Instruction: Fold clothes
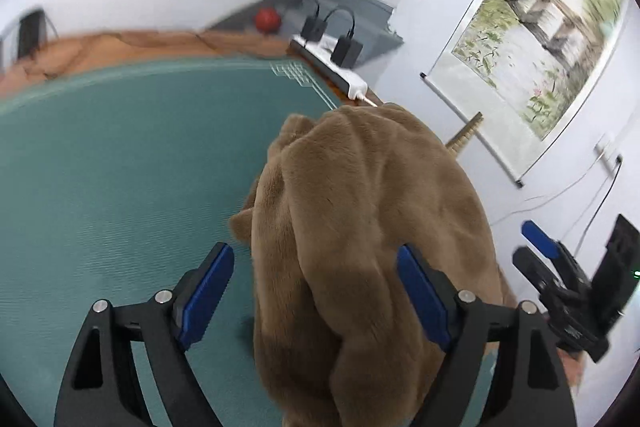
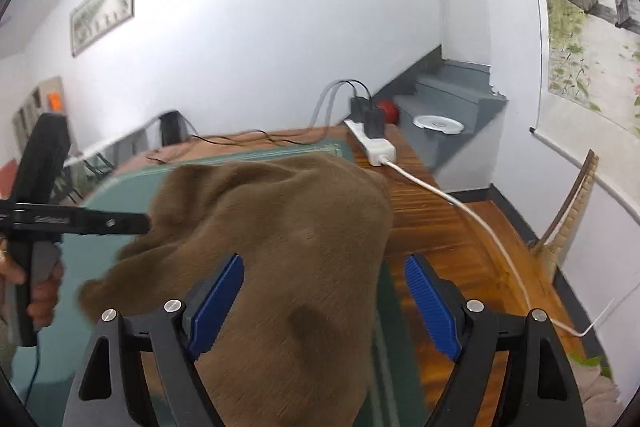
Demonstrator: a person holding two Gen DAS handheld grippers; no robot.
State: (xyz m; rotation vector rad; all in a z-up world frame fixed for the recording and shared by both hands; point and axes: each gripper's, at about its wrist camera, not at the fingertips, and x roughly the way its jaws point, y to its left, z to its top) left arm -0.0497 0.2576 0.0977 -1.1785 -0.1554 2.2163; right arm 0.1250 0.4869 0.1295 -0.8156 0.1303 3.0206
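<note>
A brown plush garment (image 1: 360,227) lies bunched in a heap on the teal mat (image 1: 120,167), near the mat's right edge. My left gripper (image 1: 316,291) is open, its blue pads (image 1: 208,291) standing on either side of the heap's near end. My right gripper (image 2: 324,299) is also open over the same garment (image 2: 280,227), its right finger over the wooden table. The right gripper shows at the right edge of the left wrist view (image 1: 560,267). The left gripper's handle (image 2: 36,219) shows at the left of the right wrist view, held by a hand.
A white power strip (image 2: 372,143) with black adapters (image 1: 344,47) and a white cable (image 2: 460,207) lies on the wooden table (image 2: 440,227) beyond the mat. Grey steps (image 2: 448,107) with a red ball (image 1: 267,20) stand behind. A scroll painting (image 1: 540,27) hangs on the right wall.
</note>
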